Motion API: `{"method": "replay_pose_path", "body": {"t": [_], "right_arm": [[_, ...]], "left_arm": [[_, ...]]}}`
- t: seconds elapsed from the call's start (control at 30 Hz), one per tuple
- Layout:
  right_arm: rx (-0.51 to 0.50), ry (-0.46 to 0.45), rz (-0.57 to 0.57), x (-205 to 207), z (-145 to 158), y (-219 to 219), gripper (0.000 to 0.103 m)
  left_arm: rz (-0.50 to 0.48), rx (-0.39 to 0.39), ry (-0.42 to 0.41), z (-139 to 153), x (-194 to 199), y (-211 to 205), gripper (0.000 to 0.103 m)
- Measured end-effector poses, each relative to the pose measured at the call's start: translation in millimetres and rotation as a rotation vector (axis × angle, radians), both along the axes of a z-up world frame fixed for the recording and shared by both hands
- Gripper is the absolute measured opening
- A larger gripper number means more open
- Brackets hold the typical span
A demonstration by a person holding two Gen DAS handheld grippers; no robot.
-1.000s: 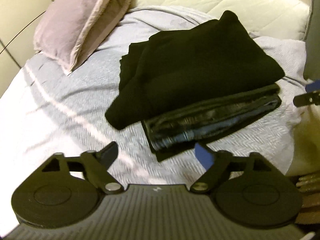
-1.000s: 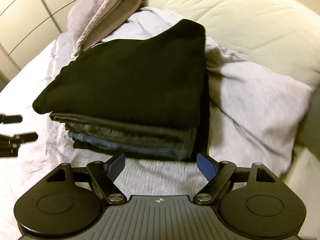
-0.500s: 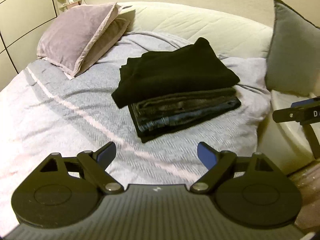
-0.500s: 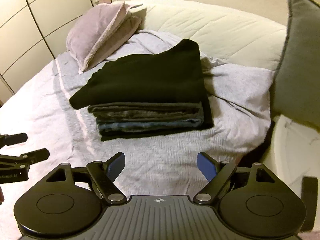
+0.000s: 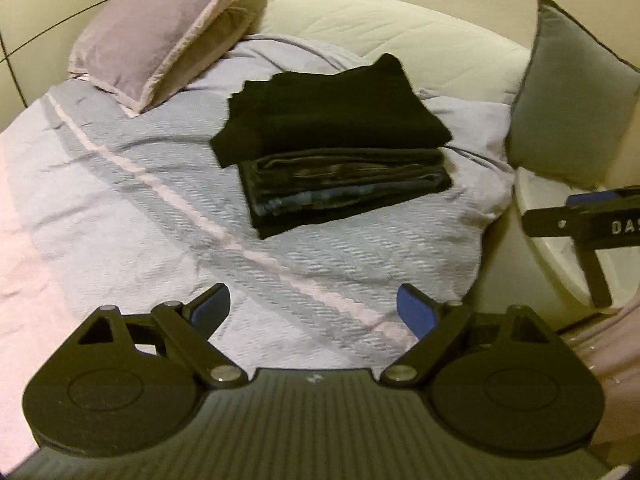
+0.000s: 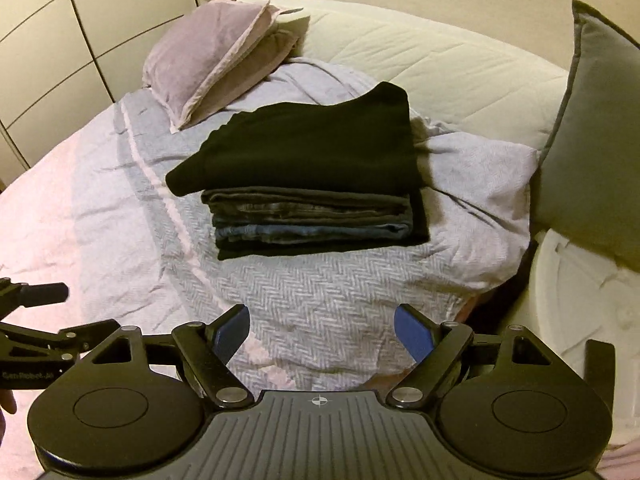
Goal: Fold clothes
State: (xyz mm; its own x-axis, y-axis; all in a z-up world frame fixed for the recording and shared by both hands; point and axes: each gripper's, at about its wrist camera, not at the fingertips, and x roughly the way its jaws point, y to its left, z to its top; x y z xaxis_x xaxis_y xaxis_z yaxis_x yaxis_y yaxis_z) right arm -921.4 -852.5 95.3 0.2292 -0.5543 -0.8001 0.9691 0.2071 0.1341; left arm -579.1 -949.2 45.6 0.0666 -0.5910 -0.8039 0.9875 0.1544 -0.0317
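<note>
A stack of folded clothes (image 5: 336, 160) is seen lying on the pale grey herringbone bedspread (image 5: 132, 200) of a bed, towards its far right part and well ahead of both grippers. The stack is topped by a black garment (image 6: 304, 148), folded flat with one corner raised at the back, and beneath it dark grey and blue denim layers (image 6: 308, 220) are shown with their folded edges turned to the cameras; a thin black piece is glimpsed at the very bottom. The left gripper (image 5: 314, 312) is held above bare bedspread, its blue-padded fingers (image 5: 416, 314) spread wide apart with nothing between them and nothing gripped. The right gripper (image 6: 320, 334) is likewise held wide open over the near edge of the bedspread, its blue pads (image 6: 412, 334) empty and clear of the cloth. In the right wrist view the left gripper's black frame is seen at the left edge, and in the left wrist view the right gripper's frame is seen at the right edge, so the two are held side by side and apart from each other. Neither is touching the stack. Behind the stack, two mauve pillows (image 5: 156, 36) are leaned one upon the other at the far left, and a padded cream headboard (image 6: 440, 60) is curved round the back of the bed. A grey cushion (image 6: 592, 140) is propped upright at the right, beside the bedspread's edge, above a white surface (image 6: 580, 292). Pale panelled wardrobe doors (image 6: 48, 52) are seen along the left wall
</note>
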Motion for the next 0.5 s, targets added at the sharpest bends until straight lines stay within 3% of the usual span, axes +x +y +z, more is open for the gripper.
{"method": "replay_pose_path", "body": {"t": [0.5], "right_arm": [[0.016, 0.008, 0.0, -4.8, -2.5, 0.8, 0.083]], "left_arm": [[0.022, -0.021, -0.025, 3.7, -10.8, -8.2, 0.088]]}}
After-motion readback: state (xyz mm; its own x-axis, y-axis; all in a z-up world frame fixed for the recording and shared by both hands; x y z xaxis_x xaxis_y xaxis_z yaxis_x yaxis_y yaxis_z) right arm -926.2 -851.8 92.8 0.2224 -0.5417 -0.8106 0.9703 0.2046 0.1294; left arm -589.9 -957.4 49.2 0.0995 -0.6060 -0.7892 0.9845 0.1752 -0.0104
